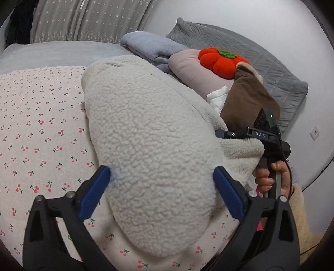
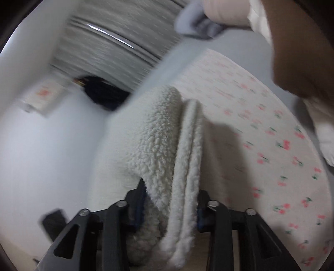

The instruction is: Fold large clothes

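A cream fleece garment (image 1: 150, 146) lies bunched in a thick roll on the cherry-print bed sheet (image 1: 37, 129). My left gripper (image 1: 161, 193) is open, its blue pads (image 1: 96, 191) on either side of the roll's near end. My right gripper (image 2: 170, 206) is shut on a folded edge of the same fleece garment (image 2: 167, 146) and holds it lifted; it also shows in the left wrist view (image 1: 269, 135) at the garment's far right side. The right wrist view is motion-blurred.
At the bed's head lie a grey quilted pillow (image 1: 261, 60), a blue-grey folded blanket (image 1: 150, 45), a pink cushion (image 1: 194, 70), an orange pumpkin plush (image 1: 223, 60) and a brown cloth (image 1: 248, 102). Grey curtains (image 1: 87, 18) hang behind. A white wall (image 1: 271, 25) is on the right.
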Demonstrator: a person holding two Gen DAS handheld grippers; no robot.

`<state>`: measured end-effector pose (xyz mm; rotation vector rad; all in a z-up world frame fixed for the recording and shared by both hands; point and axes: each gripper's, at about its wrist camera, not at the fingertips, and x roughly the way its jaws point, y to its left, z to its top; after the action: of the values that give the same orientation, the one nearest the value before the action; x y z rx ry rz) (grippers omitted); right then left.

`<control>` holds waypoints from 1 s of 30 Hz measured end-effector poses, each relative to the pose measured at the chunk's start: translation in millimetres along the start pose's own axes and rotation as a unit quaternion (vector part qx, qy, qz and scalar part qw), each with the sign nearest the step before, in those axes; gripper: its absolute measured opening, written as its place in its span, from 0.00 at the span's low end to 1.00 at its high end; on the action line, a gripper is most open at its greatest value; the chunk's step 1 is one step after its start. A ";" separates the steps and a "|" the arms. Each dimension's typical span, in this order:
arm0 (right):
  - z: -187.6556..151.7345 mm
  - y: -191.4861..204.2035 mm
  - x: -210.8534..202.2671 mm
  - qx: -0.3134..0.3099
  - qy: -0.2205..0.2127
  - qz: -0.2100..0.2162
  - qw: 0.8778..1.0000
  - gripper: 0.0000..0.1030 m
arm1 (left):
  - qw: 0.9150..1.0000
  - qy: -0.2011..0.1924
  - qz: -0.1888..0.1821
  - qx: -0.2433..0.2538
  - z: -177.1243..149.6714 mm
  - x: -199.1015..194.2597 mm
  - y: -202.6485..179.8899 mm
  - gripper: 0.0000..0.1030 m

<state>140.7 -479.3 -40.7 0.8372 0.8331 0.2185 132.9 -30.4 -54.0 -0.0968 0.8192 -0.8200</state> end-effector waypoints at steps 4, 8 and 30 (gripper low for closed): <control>0.0 -2.9 -1.2 0.006 -0.001 -0.029 1.000 0.87 | 1.000 0.015 -0.017 -0.018 8.7 1.8 11.6 0.99; 1.2 -24.3 19.8 0.061 0.036 0.016 0.997 0.95 | 0.993 0.040 -0.055 -0.092 14.5 9.8 38.4 0.99; -49.7 68.4 73.4 0.067 0.115 0.214 0.968 0.55 | 0.990 -0.045 0.015 -0.131 10.8 -102.6 93.5 0.78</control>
<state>163.3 -370.2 -51.3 1.1308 0.8824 0.6564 156.3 102.3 -19.0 -0.3517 0.8375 -0.6721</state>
